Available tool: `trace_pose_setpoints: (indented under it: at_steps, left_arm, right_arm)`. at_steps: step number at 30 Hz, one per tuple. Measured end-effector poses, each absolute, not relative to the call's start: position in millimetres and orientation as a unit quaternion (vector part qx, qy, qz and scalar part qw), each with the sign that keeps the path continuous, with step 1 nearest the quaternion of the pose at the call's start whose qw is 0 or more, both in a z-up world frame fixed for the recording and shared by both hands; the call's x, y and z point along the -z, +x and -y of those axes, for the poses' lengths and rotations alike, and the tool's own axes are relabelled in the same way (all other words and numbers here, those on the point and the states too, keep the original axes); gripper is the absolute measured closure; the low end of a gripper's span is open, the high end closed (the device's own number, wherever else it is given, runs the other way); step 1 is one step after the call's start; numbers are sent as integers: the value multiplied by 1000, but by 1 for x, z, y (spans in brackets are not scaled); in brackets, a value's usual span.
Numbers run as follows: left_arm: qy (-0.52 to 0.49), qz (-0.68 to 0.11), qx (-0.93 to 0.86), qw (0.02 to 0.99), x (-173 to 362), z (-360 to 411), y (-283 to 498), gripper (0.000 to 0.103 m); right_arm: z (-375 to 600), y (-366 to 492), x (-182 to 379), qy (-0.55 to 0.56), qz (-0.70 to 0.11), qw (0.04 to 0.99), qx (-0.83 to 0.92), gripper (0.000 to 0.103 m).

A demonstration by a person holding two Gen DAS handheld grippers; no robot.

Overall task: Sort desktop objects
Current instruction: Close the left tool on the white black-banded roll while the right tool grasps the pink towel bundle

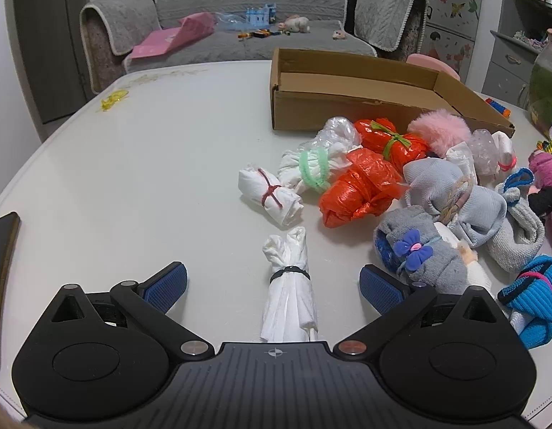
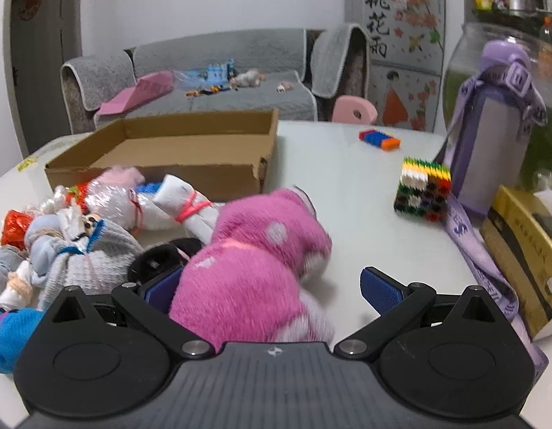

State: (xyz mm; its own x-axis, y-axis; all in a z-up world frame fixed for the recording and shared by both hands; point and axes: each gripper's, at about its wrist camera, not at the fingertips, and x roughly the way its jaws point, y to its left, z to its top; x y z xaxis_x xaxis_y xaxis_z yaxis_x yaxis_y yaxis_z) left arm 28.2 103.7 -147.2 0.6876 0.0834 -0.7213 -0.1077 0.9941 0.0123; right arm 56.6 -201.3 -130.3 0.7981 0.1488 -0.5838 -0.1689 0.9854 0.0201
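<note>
White table [image 1: 132,164], both claws agape

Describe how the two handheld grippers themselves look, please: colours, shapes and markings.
Both the left gripper and the right gripper look alike: a black ribbed body with a small crosshair mark, two round black housings, silver pivot bolts, and blue textured fingertips. No cables or sleeves show.

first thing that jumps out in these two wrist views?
The heap of tied bundles: two orange plastic bags and rolled socks in front of the open cardboard box. A white bundle lies between the open left gripper; a fuzzy pink sock fills the open right gripper.
</note>
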Motion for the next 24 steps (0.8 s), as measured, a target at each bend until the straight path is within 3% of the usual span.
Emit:
trace_pose_setpoints:
  at_steps: [4, 6, 8, 12, 14, 15, 17, 19, 24]
  left_arm:
    - [-12, -391, -44, 919, 147, -102, 26, 0]
    - [-12, -391, -42, 919, 147, -101, 24, 1]
    - [-12, -390, -40, 920, 147, -100, 24, 2]
    - [-10, -384, -35, 923, 145, -99, 24, 8]
    - [-7, -378, -29, 925, 144, -97, 23, 20]
    - [-6, -375, -25, 927, 143, -96, 22, 26]
    - [-4, -368, -18, 929, 141, -94, 20, 59]
    - [-6, -366, -18, 930, 140, -94, 19, 79]
    - [-5, -363, -26, 932, 139, -92, 17, 82]
  right_arm:
    - [196, 65, 137, -24, -327, 941, -81, 4]
    - [192, 66, 139, -29, -331, 940, -82, 12]
    - [190, 64, 138, -34, -329, 940, -81, 26]
    - [191, 62, 138, -36, -330, 940, -80, 27]
    - [192, 62, 138, -35, -327, 941, -81, 42]
    - [191, 62, 137, -38, -327, 941, -81, 42]
    - [190, 62, 138, -47, -323, 941, -82, 43]
    - [189, 62, 138, -52, -321, 942, -86, 45]
    - [188, 57, 135, -62, -309, 945, -86, 49]
